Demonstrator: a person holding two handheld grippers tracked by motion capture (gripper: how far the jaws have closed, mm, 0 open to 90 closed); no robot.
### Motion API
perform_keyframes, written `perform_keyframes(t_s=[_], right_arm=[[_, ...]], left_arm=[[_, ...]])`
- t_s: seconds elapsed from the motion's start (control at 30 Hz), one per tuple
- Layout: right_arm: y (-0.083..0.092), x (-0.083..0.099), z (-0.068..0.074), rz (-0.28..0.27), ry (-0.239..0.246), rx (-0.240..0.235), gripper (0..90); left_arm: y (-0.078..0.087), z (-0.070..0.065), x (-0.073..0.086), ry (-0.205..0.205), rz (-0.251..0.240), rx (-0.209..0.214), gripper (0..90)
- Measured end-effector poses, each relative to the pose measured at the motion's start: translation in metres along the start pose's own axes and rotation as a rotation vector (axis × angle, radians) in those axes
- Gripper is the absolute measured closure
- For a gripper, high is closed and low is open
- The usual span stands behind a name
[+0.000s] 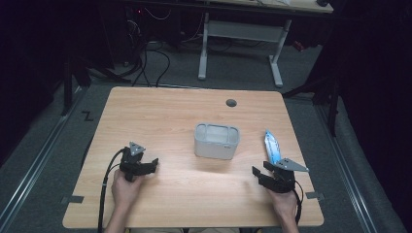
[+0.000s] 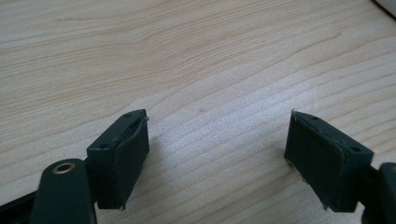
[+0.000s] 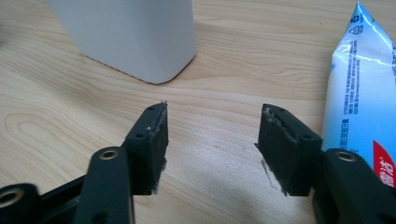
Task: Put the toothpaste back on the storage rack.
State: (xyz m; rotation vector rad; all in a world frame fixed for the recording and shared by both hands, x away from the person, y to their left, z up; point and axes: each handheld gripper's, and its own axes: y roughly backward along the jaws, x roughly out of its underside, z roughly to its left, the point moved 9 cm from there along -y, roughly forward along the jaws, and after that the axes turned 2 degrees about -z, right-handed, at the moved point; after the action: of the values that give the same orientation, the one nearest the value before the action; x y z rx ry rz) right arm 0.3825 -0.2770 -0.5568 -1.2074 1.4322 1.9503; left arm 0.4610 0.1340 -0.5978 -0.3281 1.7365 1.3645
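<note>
A white rectangular bin (image 1: 216,141) stands in the middle of the wooden table (image 1: 160,111); its corner (image 3: 135,37) fills the top left of the right gripper view. A blue and white packet (image 1: 272,148) lies flat to the bin's right, and its end (image 3: 359,88) lies just right of my right jaws. My right gripper (image 1: 262,175) hovers near the table's front right, open, with bare wood between its pads. My left gripper (image 1: 148,165) rests at the front left, jaws wide open (image 2: 217,154) over bare wood.
A dark round cable hole (image 1: 231,103) sits near the table's far edge. Beyond the table stand a white desk frame (image 1: 240,31) and loose cables on the floor. Dark curtains close in both sides.
</note>
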Motion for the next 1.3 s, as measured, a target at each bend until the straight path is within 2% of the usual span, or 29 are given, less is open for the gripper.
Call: perform_keyframes(t_s=[0.1, 0.23, 0.5, 0.83, 0.97, 1.07, 1.3], right_arm=[[0.003, 0.0, 0.0, -0.002, 0.021, -0.004, 39.8], [0.011, -0.002, -0.005, -0.021, 0.017, 0.004, 38.6], [0.014, -0.006, -0.013, -0.026, 0.017, 0.023, 37.8], [0.018, -0.022, -0.026, -0.042, 0.0, 0.052, 35.3], [0.016, -0.024, -0.029, -0.036, 0.003, 0.059, 34.2], [0.015, -0.022, -0.031, -0.022, -0.014, 0.059, 34.3], [0.009, -0.024, -0.04, -0.001, -0.029, 0.089, 35.9]], left_arm=[[0.0, 0.0, 0.0, 0.0, 0.0, 0.0, 21.9], [0.0, 0.0, 0.0, 0.001, 0.0, 0.0, 22.1], [0.0, 0.0, 0.0, 0.001, 0.0, 0.0, 22.0], [0.0, 0.0, 0.0, 0.001, 0.0, 0.0, 21.8], [0.0, 0.0, 0.0, 0.0, 0.0, -0.001, 21.8], [0.0, 0.0, 0.0, -0.001, 0.0, 0.0, 21.8], [0.0, 0.0, 0.0, -0.004, 0.001, 0.004, 21.8]])
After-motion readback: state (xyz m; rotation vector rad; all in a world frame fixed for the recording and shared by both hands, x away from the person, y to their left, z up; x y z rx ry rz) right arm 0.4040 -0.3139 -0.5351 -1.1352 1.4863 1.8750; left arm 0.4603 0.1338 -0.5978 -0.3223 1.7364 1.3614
